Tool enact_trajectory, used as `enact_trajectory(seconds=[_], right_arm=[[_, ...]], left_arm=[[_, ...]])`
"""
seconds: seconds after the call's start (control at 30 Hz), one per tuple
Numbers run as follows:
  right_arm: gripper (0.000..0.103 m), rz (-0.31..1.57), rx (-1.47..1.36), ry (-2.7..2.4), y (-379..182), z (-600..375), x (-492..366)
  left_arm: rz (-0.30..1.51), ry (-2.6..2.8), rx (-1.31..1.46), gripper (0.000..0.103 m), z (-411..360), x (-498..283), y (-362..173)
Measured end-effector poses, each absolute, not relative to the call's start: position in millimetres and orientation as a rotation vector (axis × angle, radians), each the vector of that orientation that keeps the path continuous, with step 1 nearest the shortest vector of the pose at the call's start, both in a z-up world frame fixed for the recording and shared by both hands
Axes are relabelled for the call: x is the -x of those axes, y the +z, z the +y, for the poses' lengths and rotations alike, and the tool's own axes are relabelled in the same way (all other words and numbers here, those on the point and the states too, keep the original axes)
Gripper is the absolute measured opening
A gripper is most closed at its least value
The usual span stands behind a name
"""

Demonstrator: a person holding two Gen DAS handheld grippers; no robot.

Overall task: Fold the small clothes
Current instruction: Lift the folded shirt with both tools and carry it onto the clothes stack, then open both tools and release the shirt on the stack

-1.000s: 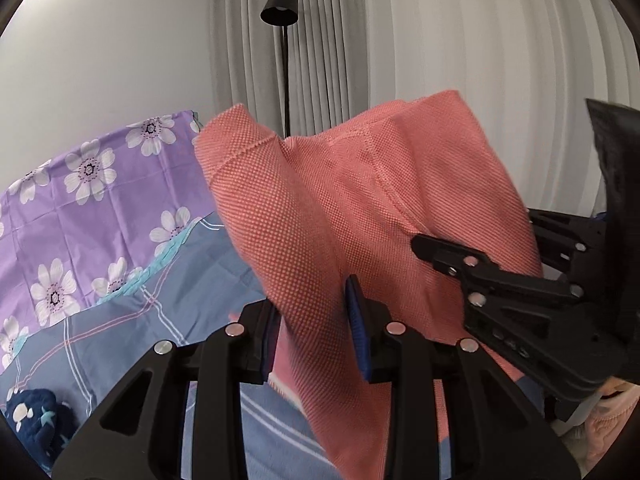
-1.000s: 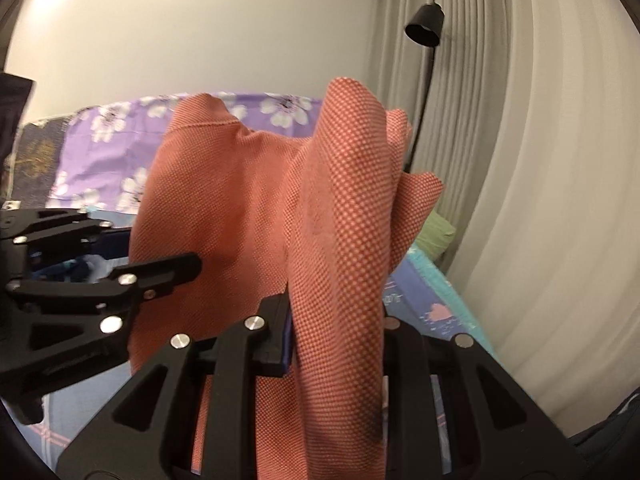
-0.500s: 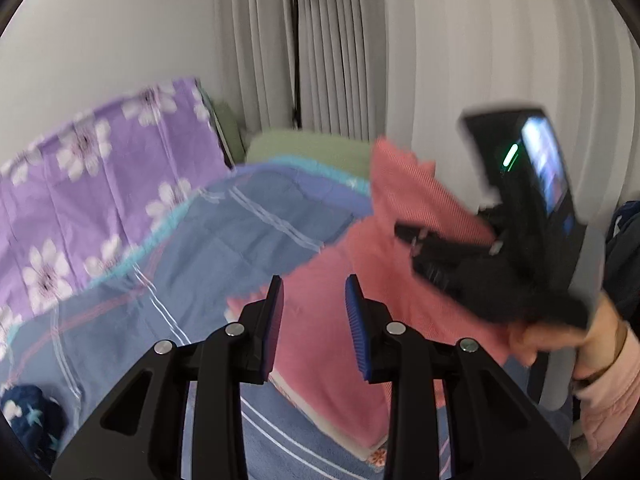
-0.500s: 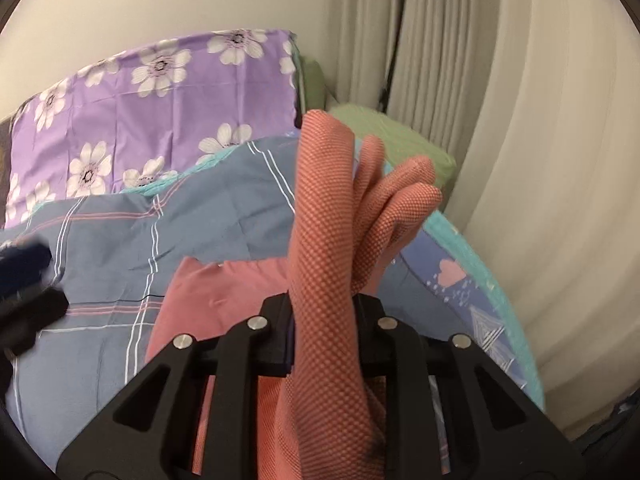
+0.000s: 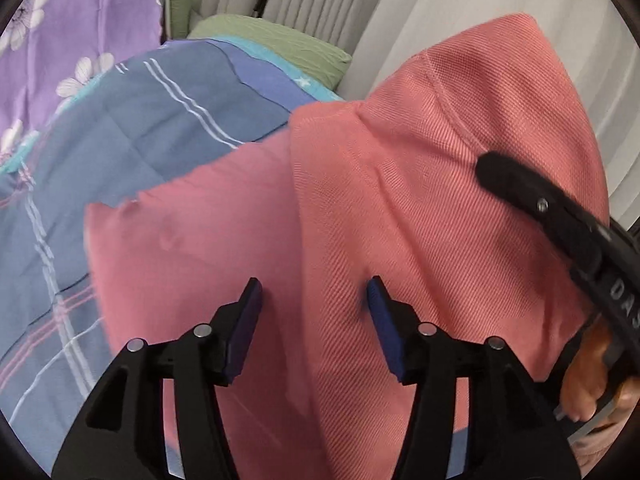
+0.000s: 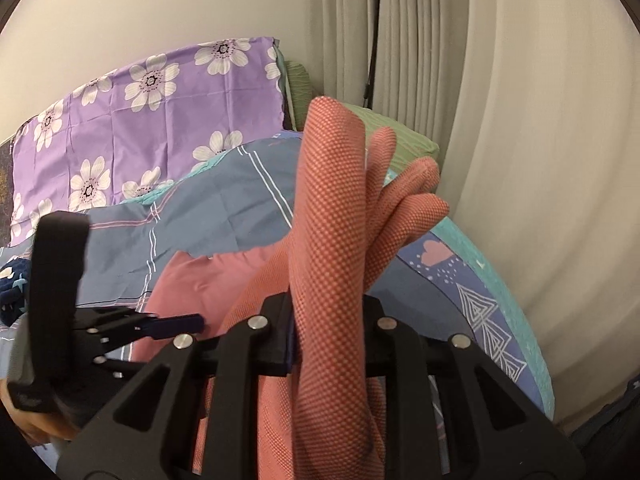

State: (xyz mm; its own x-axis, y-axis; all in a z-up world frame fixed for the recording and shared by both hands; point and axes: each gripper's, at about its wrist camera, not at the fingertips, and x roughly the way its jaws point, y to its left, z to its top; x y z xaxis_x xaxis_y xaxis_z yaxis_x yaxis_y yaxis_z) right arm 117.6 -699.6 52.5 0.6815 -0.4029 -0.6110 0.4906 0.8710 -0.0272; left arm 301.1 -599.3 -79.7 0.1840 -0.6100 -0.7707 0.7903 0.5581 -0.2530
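Note:
A coral-pink knit garment [image 5: 400,200] hangs from my right gripper [image 6: 326,332], which is shut on a bunched fold [image 6: 332,240] of it. In the left wrist view the cloth drapes down in front of my left gripper [image 5: 316,308], whose jaws stand open with the fabric between and behind them. The right gripper's finger [image 5: 532,204] shows at the right, pressed on the cloth. A flatter pink piece [image 5: 200,240] lies on the bed under it; it also shows in the right wrist view [image 6: 208,280]. The left gripper [image 6: 176,324] shows at the left there.
A blue plaid duvet [image 5: 140,128] covers the bed. A purple flowered pillow [image 6: 152,120] and a green pillow [image 5: 272,44] lie at its head. Grey curtains [image 6: 500,120] hang at the right. A dark blue starred garment [image 6: 12,288] lies at the left.
My left gripper let go of the pink garment and opened, then moved back in close to the hanging cloth. My right gripper kept its hold and lowered the garment toward the bed.

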Motion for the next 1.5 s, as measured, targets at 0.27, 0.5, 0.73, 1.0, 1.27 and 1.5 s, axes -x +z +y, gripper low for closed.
enact_trajectory(seconds=[0.27, 0.5, 0.73, 1.0, 1.27, 1.5], right_arm=[[0.019, 0.57, -0.135, -0.504, 72, -689, -106], [0.019, 0.468, -0.042, -0.419, 122, -661, -121], [0.063, 0.725, 0.157, -0.653, 76, -660, -208], [0.07, 0.875, -0.047, -0.728, -19, -680, -159], [0.081, 0.846, -0.297, -0.711, -7, -688, -114], [0.089, 0.742, -0.204, -0.725, 38, -611, -33]], left_arm=[[0.69, -1.014, -0.351, 0.017, -587, -242, -25], [0.534, -0.879, -0.31, 0.017, -544, -238, 39], [0.829, -0.762, -0.287, 0.053, -542, -290, -30], [0.857, -0.779, -0.279, 0.064, -517, -277, -91], [0.769, -0.813, -0.337, 0.078, -489, -238, -69], [0.653, -0.847, -0.346, 0.091, -445, -179, -44]])
